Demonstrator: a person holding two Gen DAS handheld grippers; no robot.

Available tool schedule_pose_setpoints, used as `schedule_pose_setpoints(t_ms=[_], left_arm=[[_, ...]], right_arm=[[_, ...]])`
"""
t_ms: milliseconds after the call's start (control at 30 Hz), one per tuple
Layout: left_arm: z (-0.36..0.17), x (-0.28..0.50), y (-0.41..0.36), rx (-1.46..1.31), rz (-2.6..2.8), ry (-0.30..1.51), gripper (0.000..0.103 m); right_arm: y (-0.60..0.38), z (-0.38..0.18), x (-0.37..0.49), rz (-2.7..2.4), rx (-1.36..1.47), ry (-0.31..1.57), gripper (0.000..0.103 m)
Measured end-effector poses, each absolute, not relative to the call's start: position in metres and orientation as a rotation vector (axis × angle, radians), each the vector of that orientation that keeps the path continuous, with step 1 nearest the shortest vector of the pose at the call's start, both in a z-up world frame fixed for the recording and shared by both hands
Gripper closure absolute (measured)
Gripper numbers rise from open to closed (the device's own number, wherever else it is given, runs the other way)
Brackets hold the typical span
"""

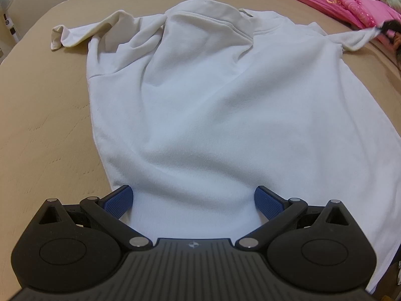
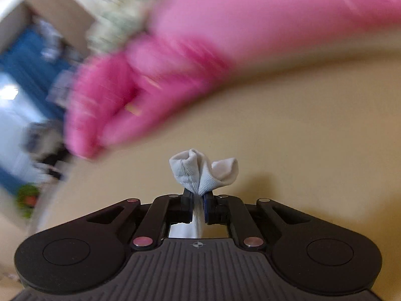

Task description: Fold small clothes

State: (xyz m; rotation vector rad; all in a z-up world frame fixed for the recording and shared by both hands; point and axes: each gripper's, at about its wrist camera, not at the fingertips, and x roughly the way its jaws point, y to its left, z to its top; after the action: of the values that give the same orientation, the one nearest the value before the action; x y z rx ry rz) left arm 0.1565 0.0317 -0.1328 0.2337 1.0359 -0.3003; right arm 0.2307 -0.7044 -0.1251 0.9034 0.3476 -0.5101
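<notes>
Spreading stage, judging by layout; no fold made yet.

bed: tan bed (image 1: 45, 115) carries everything; the shirt takes up most of the left wrist view, 9 through 3 o'clock.

bedding: pink bedding (image 1: 351, 2) bunched at 1 to 2 o'clock in the left view, off the shirt; blurred in the right view.

shirt: white shirt (image 1: 200, 105) lies flat along the bed, hem at 6 o'clock, collar at 12. Body mostly smooth, upper back creased and rucked.

sleeves: left sleeve (image 1: 82, 32) crumpled at 10 o'clock; right sleeve (image 1: 356, 39) drawn out taut toward 2 o'clock.

right tongs: right tongs (image 2: 198, 197) clenched on the right sleeve's cuff, a bunch of cloth poking out past the tips. Seen from the left view as a dark shape at the sleeve tip, 2 o'clock.

left tongs: left tongs (image 1: 193, 200) released, wide apart, straddling the hem at 6 o'clock; pads not pressing cloth.

done: garment laid out, one sleeve extended.

left: flatten the other sleeve, smooth the collar area, then all folds. My call: early in the task.
</notes>
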Motion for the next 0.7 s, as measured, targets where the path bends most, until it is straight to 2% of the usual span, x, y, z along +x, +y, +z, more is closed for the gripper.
schedule_pose_setpoints(t_ms=[67, 133, 167, 233, 267, 367, 400, 433, 467, 567, 700], left_arm=[[-0.133, 0.157, 0.032, 0.234, -0.301, 1.037, 0.0], [-0.133, 0.157, 0.031, 0.235, -0.3, 1.038, 0.0], [-0.132, 0.157, 0.031, 0.235, -0.299, 1.039, 0.0], [-0.132, 0.157, 0.031, 0.236, -0.298, 1.041, 0.0], [-0.131, 0.157, 0.031, 0.237, -0.297, 1.042, 0.0], [-0.13, 0.156, 0.031, 0.234, -0.291, 1.041, 0.0], [-0.13, 0.155, 0.03, 0.237, -0.288, 1.038, 0.0], [-0.129, 0.154, 0.03, 0.241, -0.286, 1.036, 0.0], [-0.128, 0.154, 0.03, 0.242, -0.282, 1.033, 0.0], [-0.123, 0.153, 0.032, 0.245, -0.26, 1.018, 0.0], [-0.111, 0.153, 0.039, 0.214, -0.22, 0.965, 0.0]], right_arm=[[-0.71, -0.097, 0.219, -0.439, 0.836, 0.242, 0.096], [-0.723, -0.088, 0.214, -0.504, 0.764, 0.288, 0.093], [-0.73, -0.093, 0.218, -0.582, 0.727, 0.391, 0.091], [-0.738, -0.119, 0.23, -0.796, 0.615, 0.716, 0.081], [-0.739, -0.131, 0.227, -0.874, 0.607, 0.79, 0.08], [-0.725, -0.138, 0.206, -0.919, 0.627, 0.696, 0.071], [-0.715, -0.137, 0.205, -0.915, 0.576, 0.676, 0.066], [-0.706, -0.136, 0.205, -0.891, 0.531, 0.66, 0.053], [-0.702, -0.137, 0.207, -0.876, 0.506, 0.672, 0.049], [-0.709, -0.143, 0.203, -0.978, 0.519, 0.798, 0.044], [-0.722, -0.121, 0.183, -1.064, 0.541, 0.788, 0.045]])
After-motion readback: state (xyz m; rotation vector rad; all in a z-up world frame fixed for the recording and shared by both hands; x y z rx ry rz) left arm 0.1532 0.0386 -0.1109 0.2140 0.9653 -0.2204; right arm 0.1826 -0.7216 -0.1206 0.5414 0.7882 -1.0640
